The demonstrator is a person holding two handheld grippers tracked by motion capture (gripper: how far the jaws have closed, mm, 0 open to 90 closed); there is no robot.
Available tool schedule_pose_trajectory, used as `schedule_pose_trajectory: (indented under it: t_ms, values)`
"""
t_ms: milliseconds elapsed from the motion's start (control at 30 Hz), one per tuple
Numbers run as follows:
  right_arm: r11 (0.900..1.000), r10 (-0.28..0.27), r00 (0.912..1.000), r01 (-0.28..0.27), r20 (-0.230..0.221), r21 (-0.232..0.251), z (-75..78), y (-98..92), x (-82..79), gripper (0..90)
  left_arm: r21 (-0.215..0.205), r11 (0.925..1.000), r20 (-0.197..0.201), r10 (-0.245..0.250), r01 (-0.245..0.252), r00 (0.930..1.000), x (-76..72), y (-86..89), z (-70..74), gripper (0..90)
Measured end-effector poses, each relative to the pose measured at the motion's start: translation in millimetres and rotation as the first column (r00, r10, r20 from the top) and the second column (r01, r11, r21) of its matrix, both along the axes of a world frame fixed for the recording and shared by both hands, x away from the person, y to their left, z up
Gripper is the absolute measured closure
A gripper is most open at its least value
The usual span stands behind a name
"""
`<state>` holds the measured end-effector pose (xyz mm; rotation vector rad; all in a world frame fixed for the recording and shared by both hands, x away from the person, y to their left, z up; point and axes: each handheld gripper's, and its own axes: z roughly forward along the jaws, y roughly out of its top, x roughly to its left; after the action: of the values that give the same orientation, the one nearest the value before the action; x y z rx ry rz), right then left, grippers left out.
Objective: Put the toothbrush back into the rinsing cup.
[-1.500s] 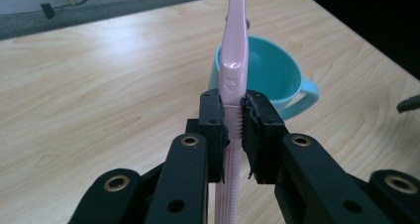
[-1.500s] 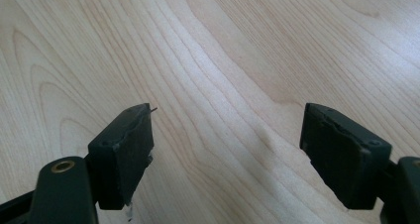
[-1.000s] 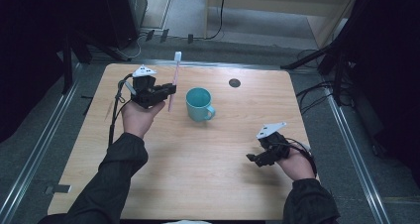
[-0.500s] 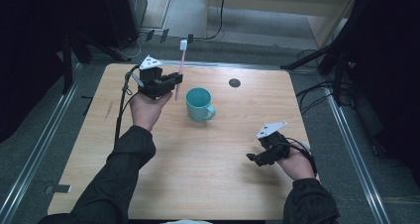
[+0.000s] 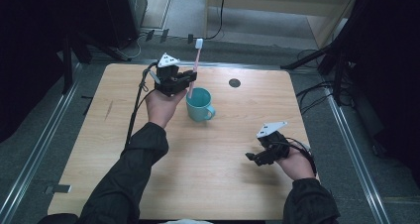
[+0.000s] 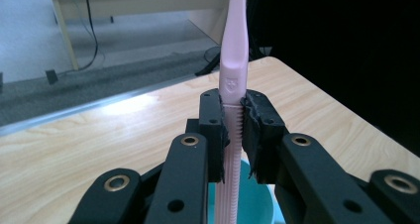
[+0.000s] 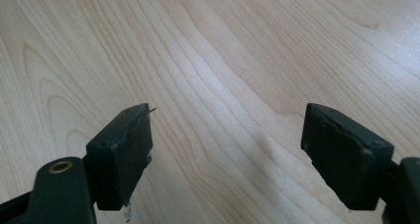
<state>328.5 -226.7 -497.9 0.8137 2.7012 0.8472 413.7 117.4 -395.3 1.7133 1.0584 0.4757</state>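
**Table stock: toothbrush held upright over the mug**

Setting: pale wooden table (image 5: 213, 184) on a grey floor, dark surroundings, metal rails along both sides, a small dark round inset (image 5: 235, 83) near the far edge.

Item 1, pink toothbrush (image 5: 194, 65): held almost upright, white head at the top. Its ribbed handle runs down between the fingers (image 6: 213, 130) of the left gripper (image 5: 189, 79), which are closed tight on it. In the left gripper view the lower end of the handle hangs over the teal opening below; whether it touches the bottom cannot be told.

Item 2, teal mug (image 5: 199, 105): stands upright on the table, just beside the left hand, handle toward the person's right.

Change noted: a second ago the left gripper was off to the mug's left with the brush beside the mug; it has since moved to the mug's far rim, bringing the handle over the opening. Judged to mean the brush is about to be stood in the mug; a release remains.

Item 3, right gripper (image 5: 253, 157): low over bare table, well apart from the mug, unmoved, fingers (image 7: 121, 152) spread wide, nothing between them.
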Motion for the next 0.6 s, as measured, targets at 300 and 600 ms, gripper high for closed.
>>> schedule_pose_trajectory:
  t_ms: [300,600]
  values:
    - [1.000,0.006,1.0000,-0.006,0.003,0.000,-0.2,-0.4,0.8,19.8,0.034,0.9994,-0.038,-0.009,0.010,0.9992,10.9,-12.2,-13.8,79.1]
    - [1.000,0.001,1.0000,-0.001,0.009,0.006,1.4,-0.1,0.7,19.9,0.067,0.9977,-0.054,-0.005,0.009,0.9985,15.2,-20.5,-26.8,79.1]
